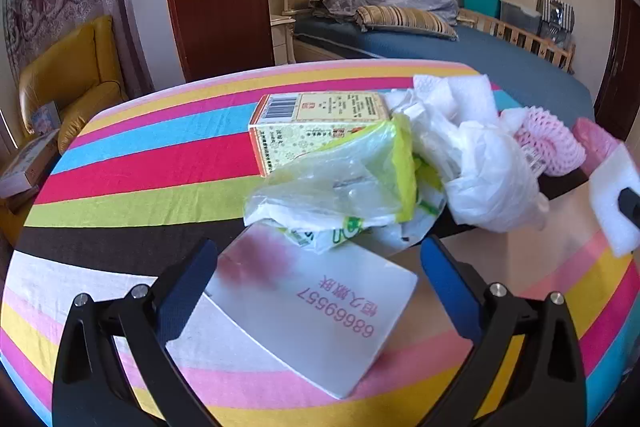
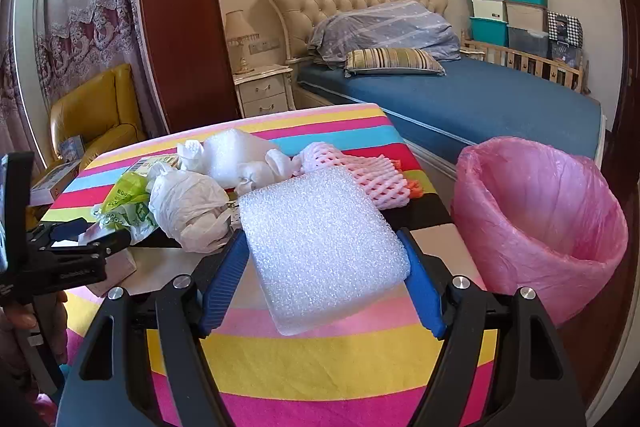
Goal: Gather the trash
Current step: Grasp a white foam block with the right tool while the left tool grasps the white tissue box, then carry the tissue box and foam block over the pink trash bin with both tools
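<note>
**Over the striped table: foam pad clamped, bin waiting**

Near the table's right edge, the right gripper (image 2: 324, 267) is clamped on a white foam pad (image 2: 320, 247), held just above the striped tablecloth (image 2: 320, 367). Beside that edge stands the pink-lined trash bin (image 2: 540, 227). The left gripper (image 1: 320, 267) is spread apart around a white card (image 1: 304, 307), not touching it. Crumpled plastic bags (image 1: 340, 187), a green carton (image 1: 312, 131) and pink foam netting (image 2: 360, 175) lie mid-table.

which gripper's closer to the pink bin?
Right. The right gripper, shut on the foam pad, sits beside the pink bin; the left gripper is across the table.
</note>
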